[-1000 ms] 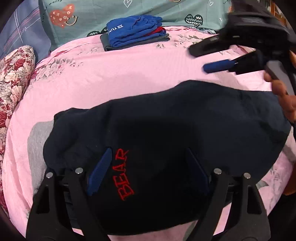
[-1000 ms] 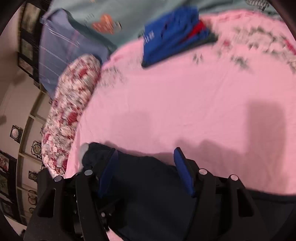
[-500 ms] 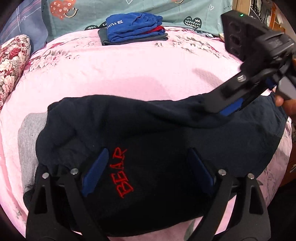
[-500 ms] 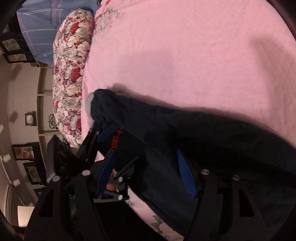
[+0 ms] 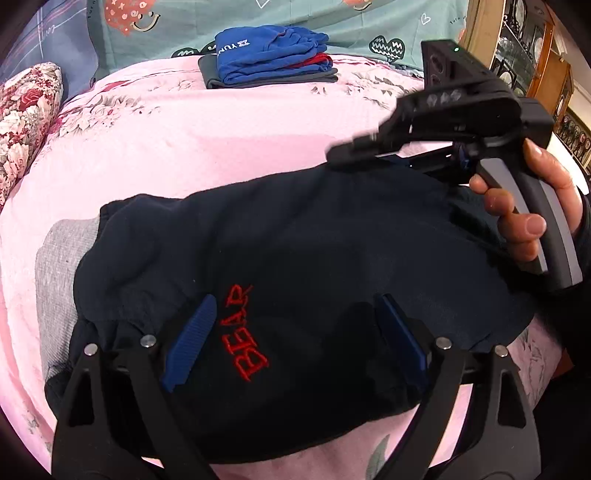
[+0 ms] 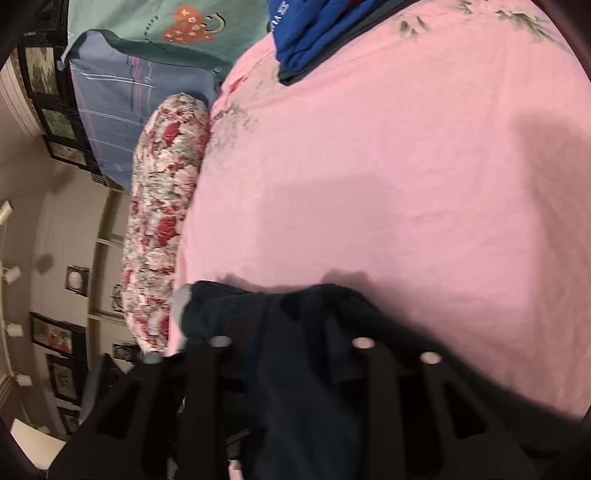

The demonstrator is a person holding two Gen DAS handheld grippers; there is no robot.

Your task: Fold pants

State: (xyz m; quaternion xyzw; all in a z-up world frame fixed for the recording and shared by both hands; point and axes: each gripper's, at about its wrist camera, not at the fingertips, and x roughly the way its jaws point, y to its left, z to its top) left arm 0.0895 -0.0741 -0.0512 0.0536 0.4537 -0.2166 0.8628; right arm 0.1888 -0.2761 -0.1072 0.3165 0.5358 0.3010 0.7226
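Observation:
Dark navy pants [image 5: 332, 251] with red "BEAR" lettering [image 5: 245, 334] lie bunched on the pink bedsheet [image 5: 192, 147]; a grey part [image 5: 61, 266] shows at their left end. My left gripper [image 5: 291, 339] is open, its blue pads resting over the fabric near the lettering. My right gripper [image 5: 354, 153] is at the pants' far right edge, held by a hand [image 5: 524, 206]. In the right wrist view the pants [image 6: 295, 387] drape between the fingers [image 6: 214, 369], and the pads are hidden by cloth.
A stack of folded blue, red and grey clothes [image 5: 269, 55] sits at the far side of the bed, also in the right wrist view [image 6: 325, 33]. A floral bolster [image 5: 22, 122] lies at the left. A teal patterned cover [image 5: 369, 22] is behind. Wooden cabinets [image 5: 524, 55] stand right.
My right gripper dropped onto the pants' far right edge and the fabric now covers its fingers. My left gripper stayed open over the lettering.

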